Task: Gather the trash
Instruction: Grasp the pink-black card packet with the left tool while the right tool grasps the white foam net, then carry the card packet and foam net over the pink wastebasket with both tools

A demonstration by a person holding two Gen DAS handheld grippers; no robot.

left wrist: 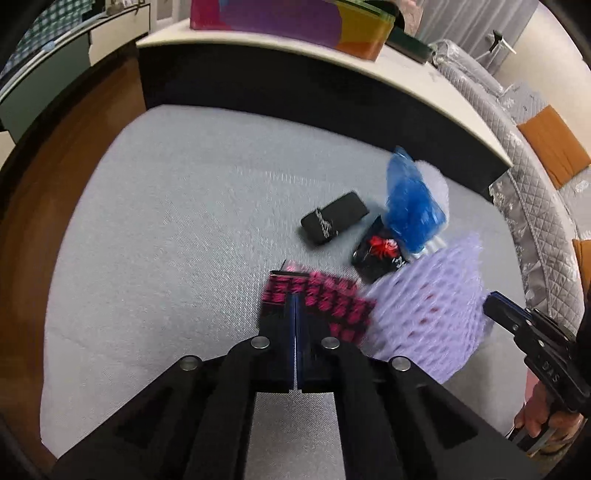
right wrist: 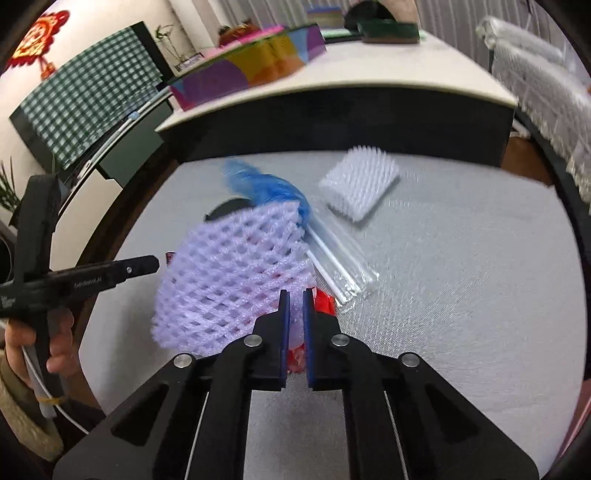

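Note:
Trash lies on a grey mat (left wrist: 166,221). My left gripper (left wrist: 295,295) is shut, its tips pinched on a pink-and-black checked packet (left wrist: 332,306). My right gripper (right wrist: 294,293) is shut on a lavender foam net (right wrist: 229,273), with a red wrapper (right wrist: 325,302) just under its tips. Beyond lie a blue plastic bag (right wrist: 269,188), a clear sleeve of straws (right wrist: 340,258) and a white ridged foam pad (right wrist: 360,181). The left wrist view also shows the foam net (left wrist: 428,302), a black pouch (left wrist: 334,218) and a black packet with red print (left wrist: 380,251).
A low table with a white top (left wrist: 406,74) and dark side borders the mat's far edge and carries a colourful box (left wrist: 295,22). A grey quilted sofa (left wrist: 535,221) curves along the right. Brown wood floor (left wrist: 74,184) rims the mat at left.

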